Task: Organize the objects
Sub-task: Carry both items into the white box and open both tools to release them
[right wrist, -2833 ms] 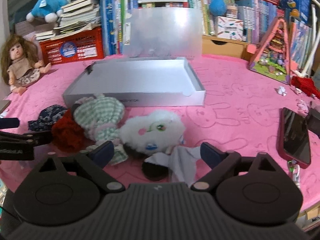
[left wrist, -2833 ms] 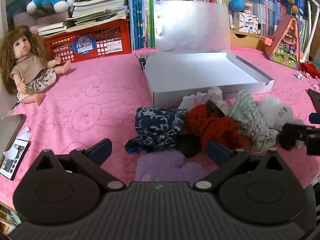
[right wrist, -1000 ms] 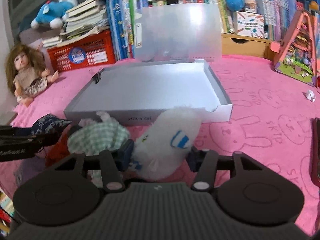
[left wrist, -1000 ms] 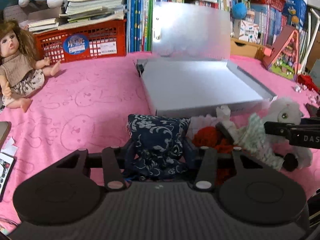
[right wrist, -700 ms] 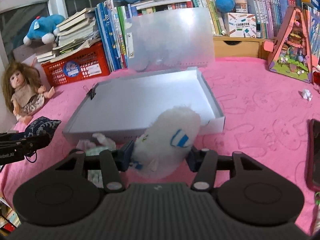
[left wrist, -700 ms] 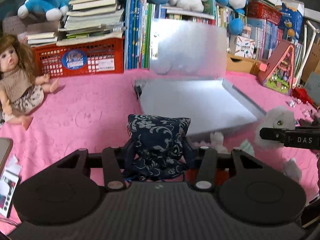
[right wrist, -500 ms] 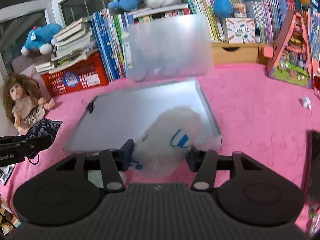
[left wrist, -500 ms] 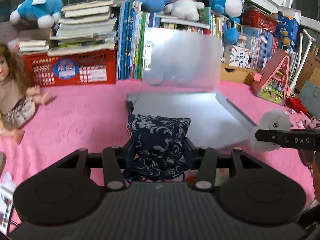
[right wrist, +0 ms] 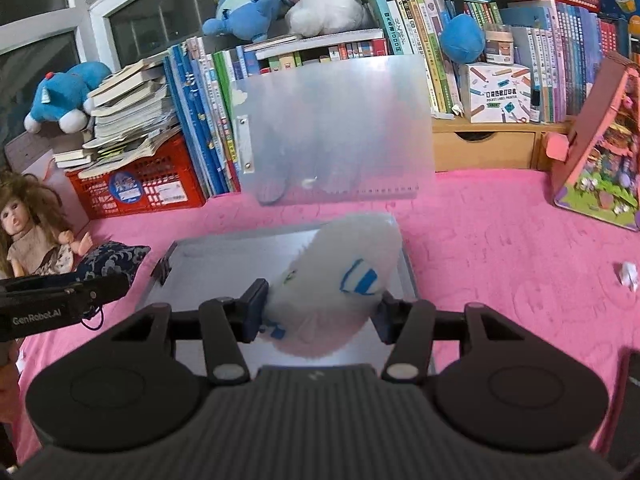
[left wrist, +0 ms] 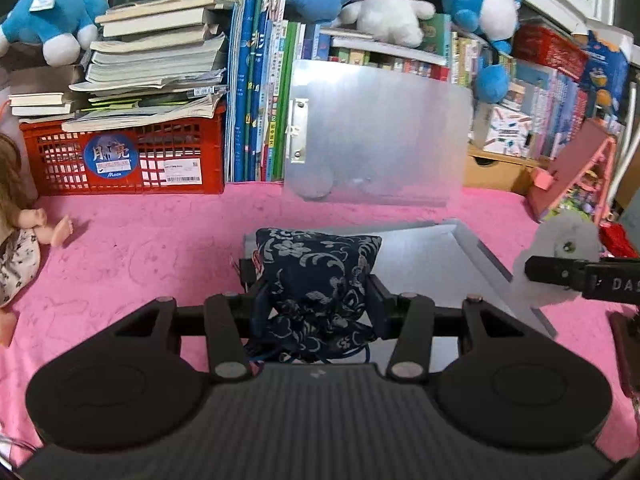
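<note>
a dark blue floral pouch (left wrist: 316, 276) sits pinched between the jaws of the left gripper (left wrist: 314, 300), held up off the pink desk (left wrist: 140, 256) just in front of the near left corner of a shallow grey box (left wrist: 432, 264). a fluffy white plush toy (right wrist: 340, 280) with blue markings is pinched the same way by the jaws of the right gripper (right wrist: 320, 308), hanging over the open box (right wrist: 224, 260). both grippers tilt downward and forward toward the box, side by side, each visible at the edge of the other's view. beyond the box a frosted clipboard (left wrist: 376, 136) leans against a row of books (left wrist: 260, 92), with a red crate (left wrist: 124, 152) to the left and a doll (right wrist: 36, 232) at the desk's left edge. blue and white soft toys (right wrist: 316, 0) sit on top of the books.
</note>
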